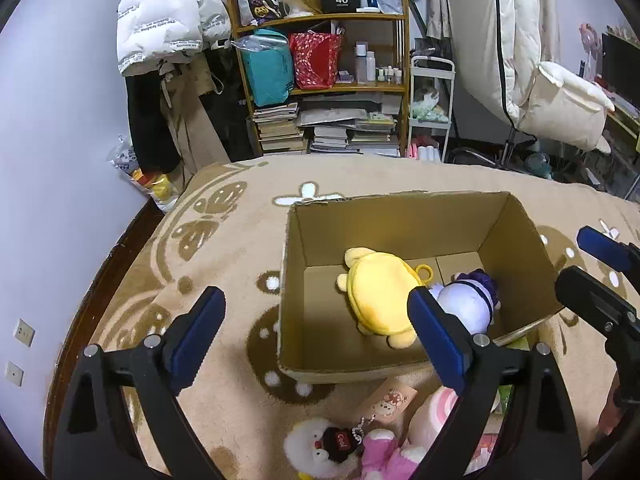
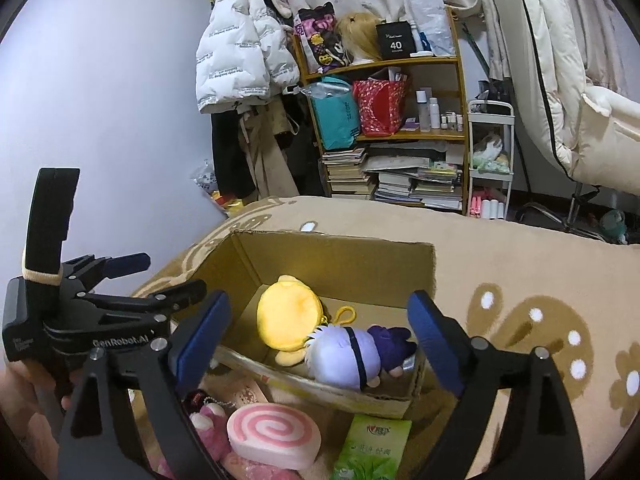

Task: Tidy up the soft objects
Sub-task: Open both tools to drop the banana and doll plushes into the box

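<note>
Holding both claws wide and empty above the box [image 1: 400, 372]: yellow plush [image 1: 380, 296] and purple doll [image 2: 348, 354] lie inside, pink roll [image 2: 274, 436] waits outside.

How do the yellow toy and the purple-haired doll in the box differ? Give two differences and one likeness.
The yellow toy is one flat yellow piece with a ring clip; the purple-haired doll is pale lilac with dark hair and a dark band. The yellow toy lies nearer the box's middle, the doll by a side wall. Both lie inside the cardboard box.
</note>
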`<action>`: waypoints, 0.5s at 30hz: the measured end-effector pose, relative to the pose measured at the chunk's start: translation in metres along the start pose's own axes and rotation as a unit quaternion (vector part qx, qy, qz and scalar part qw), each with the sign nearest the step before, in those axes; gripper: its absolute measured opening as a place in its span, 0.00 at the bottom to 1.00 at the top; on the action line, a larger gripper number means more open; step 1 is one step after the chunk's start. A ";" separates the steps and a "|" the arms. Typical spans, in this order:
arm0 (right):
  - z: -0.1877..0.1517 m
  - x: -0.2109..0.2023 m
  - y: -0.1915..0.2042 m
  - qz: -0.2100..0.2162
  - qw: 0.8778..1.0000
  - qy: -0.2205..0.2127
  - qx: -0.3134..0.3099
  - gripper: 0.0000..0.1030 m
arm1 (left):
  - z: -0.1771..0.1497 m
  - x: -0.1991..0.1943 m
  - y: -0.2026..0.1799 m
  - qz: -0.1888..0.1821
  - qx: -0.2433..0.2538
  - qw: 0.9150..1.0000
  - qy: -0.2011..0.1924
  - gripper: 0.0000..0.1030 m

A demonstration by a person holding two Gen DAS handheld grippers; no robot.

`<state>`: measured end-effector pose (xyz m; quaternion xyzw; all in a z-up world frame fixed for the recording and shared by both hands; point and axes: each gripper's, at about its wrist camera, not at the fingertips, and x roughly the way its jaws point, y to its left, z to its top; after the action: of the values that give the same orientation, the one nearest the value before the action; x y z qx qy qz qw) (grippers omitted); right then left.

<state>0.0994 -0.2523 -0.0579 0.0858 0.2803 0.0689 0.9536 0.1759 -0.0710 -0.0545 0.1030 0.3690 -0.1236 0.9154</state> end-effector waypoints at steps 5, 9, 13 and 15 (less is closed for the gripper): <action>-0.001 -0.015 -0.001 -0.015 1.000 0.000 0.001 0.98 | -0.002 -0.012 0.011 0.002 -0.008 1.000 -0.004 0.90; -0.005 -0.025 -0.002 -0.024 1.000 0.004 0.003 1.00 | -0.006 -0.018 0.022 0.005 -0.025 1.000 0.009 0.90; -0.012 -0.034 -0.003 -0.028 1.000 0.010 0.004 1.00 | -0.013 -0.026 0.031 0.014 -0.037 0.999 0.023 0.91; -0.017 -0.038 -0.002 -0.031 0.999 0.015 0.004 1.00 | -0.017 -0.030 0.034 0.021 -0.041 0.999 0.029 0.92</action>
<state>0.0585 -0.2590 -0.0521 0.0803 0.2972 0.0398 0.9506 0.1540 -0.0293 -0.0418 0.0770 0.3978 -0.0863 0.9101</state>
